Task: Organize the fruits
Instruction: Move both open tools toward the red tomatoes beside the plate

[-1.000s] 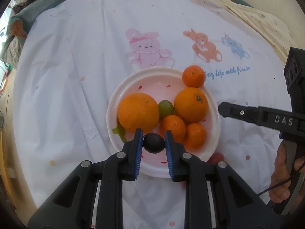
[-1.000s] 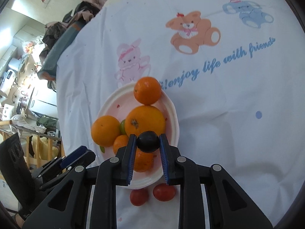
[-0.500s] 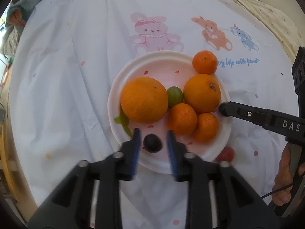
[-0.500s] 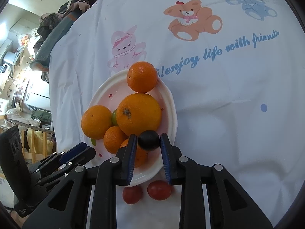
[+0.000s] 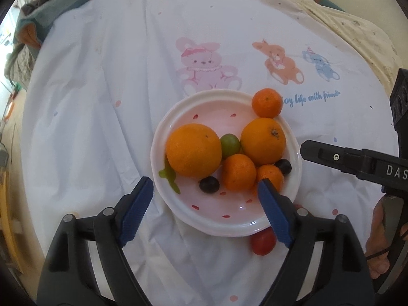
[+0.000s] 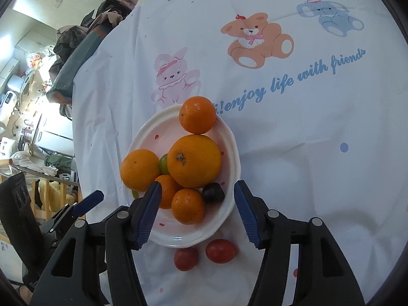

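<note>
— Blue script on the white cloth (image 6: 318,183): "enjoy life with friends", beside a printed pink rabbit (image 6: 173,76), brown bear (image 6: 255,40) and blue elephant (image 6: 331,15). White letters "DAS" on the black arm of the right gripper (image 5: 316,153), seen side-on from the left camera.

— Room?

— Cloth spread over a round table, wrinkled near the plate (image 5: 229,221). Cream patterned fabric (image 5: 357,30) past the far edge. Heaped clothes (image 6: 84,38) and cluttered shelves off to one side, brightly lit.

— Fruit?

— White plate with red specks, holding two big oranges (image 5: 193,150), three smaller ones, a green grape (image 5: 230,145) wedged between the big pair. Two dark plums on the plate: one (image 5: 209,184) lying free ahead of the left gripper (image 5: 204,204), another (image 6: 213,192) against the big orange, free between the right gripper's (image 6: 199,211) blue pads. Two red tomatoes (image 6: 220,250) on the cloth just outside the plate's near rim. Green leaf scrap (image 5: 169,178) at the plate's left edge.

— Grippers?

— Both spread wide, holding nothing, hovering over the near rim of the plate. Bare hand (image 5: 380,244) gripping the right handle, low at the left camera's right edge.
</note>
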Demonstrator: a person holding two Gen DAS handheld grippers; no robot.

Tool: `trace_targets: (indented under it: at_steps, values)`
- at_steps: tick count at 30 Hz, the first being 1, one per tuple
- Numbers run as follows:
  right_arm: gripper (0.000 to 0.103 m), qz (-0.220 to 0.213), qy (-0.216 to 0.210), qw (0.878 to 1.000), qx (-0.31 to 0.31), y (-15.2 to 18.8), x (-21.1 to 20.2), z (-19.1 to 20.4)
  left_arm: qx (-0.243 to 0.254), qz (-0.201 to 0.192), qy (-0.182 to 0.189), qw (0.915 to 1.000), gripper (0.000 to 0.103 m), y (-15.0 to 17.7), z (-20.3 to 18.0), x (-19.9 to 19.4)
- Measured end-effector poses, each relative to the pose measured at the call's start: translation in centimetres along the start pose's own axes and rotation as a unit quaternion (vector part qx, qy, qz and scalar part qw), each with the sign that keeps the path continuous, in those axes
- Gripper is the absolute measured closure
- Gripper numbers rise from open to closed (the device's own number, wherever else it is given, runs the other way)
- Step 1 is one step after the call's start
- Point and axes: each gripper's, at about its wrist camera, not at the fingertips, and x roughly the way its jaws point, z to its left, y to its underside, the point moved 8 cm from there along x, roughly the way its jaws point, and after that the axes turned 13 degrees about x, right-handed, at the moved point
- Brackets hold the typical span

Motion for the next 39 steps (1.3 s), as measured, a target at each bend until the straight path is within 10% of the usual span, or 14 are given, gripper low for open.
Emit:
trace_targets:
  at_steps: [17, 27, 39]
  values:
    - [0.041, -0.062, -0.008, 0.998, 0.000, 2.3, -6.1, -0.4, -0.032, -0.015, -0.012, 0.9993, 0.021, 1.9, 0.9, -4.2]
    - [0.040, -0.029, -0.037, 0.998, 0.051, 5.6, -7.0, -2.5, -0.043, -0.030, -0.005, 0.9986, 0.021, 3.9, 0.6, -5.5]
    - [0.040, -0.010, -0.030, 0.995, 0.099, 5.8, -4.8, -4.1, 0.011, 0.045, 0.046, 0.9978, 0.028, 6.6, -4.5, -0.2]
